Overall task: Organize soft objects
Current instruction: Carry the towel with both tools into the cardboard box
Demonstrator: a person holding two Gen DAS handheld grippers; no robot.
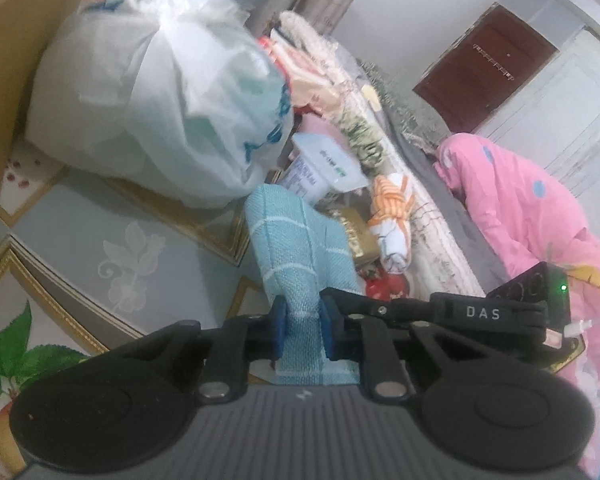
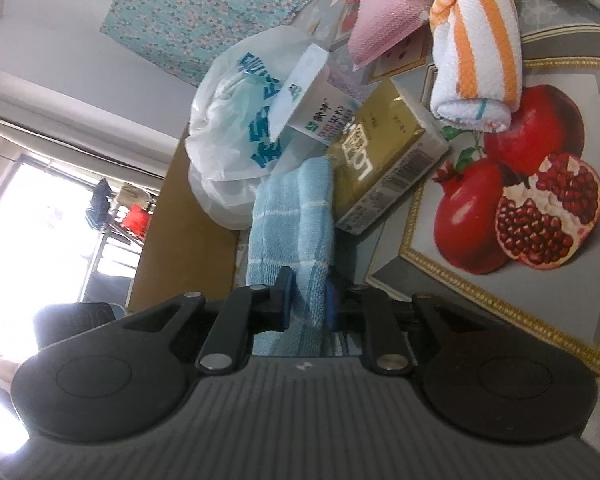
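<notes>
A light blue checked towel [image 1: 296, 248] is pinched at one end between the blue pads of my left gripper [image 1: 303, 330], which is shut on it. The same blue towel [image 2: 290, 220] is clamped at another end by my right gripper [image 2: 307, 304], also shut on it. In the left wrist view the black body of the right gripper lies just to the right. An orange-and-white striped towel [image 1: 394, 224], knotted into a bundle, lies beyond on the table; the right wrist view shows this striped towel [image 2: 476, 64] at upper right.
A tied white plastic bag [image 1: 156, 92] sits behind the towel beside a cardboard box wall [image 1: 8, 80]. A gold box [image 2: 384, 172] and a white carton [image 2: 312, 96] lie close ahead. A pink spotted garment [image 1: 528, 208] lies at right. The tablecloth [image 2: 540, 208] shows pomegranates.
</notes>
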